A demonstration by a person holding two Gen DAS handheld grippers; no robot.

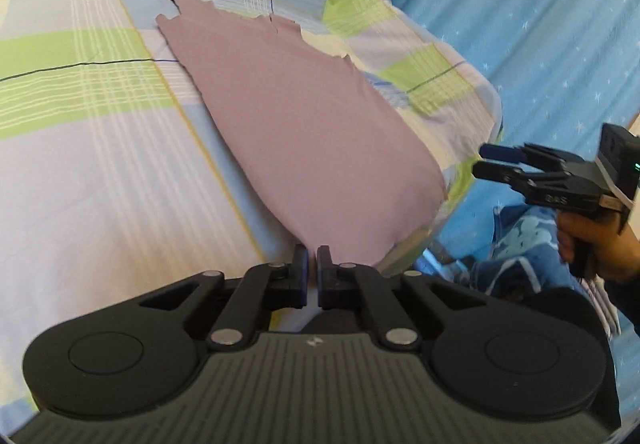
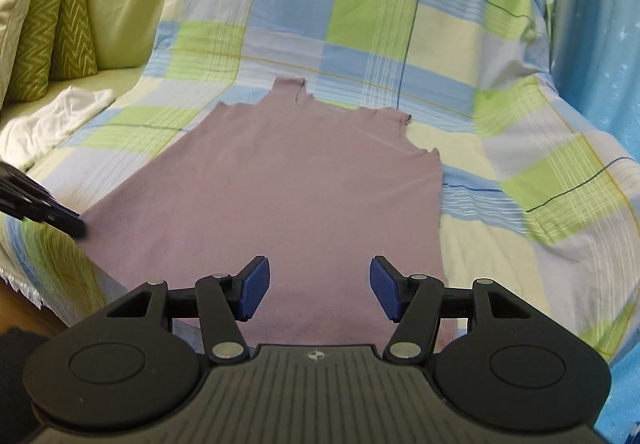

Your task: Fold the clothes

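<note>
Mauve sleeveless top spread flat on a checked bedsheet, one hem corner pinched.

The left tool (image 1: 313, 258), pressed together, pinches the near hem corner of the mauve sleeveless knit top (image 1: 292, 112), which lies flat on the blue, green and cream checked sheet (image 1: 92, 148). The left wrist view alone shows the right tool (image 1: 486, 160) beside the top, held in a hand (image 1: 592, 244). The right wrist view shows that tool (image 2: 319, 290) spread wide above the top's hem, and beyond the top, a crumpled white cloth (image 2: 52, 124) and green zigzag cushions (image 2: 52, 32).
</note>
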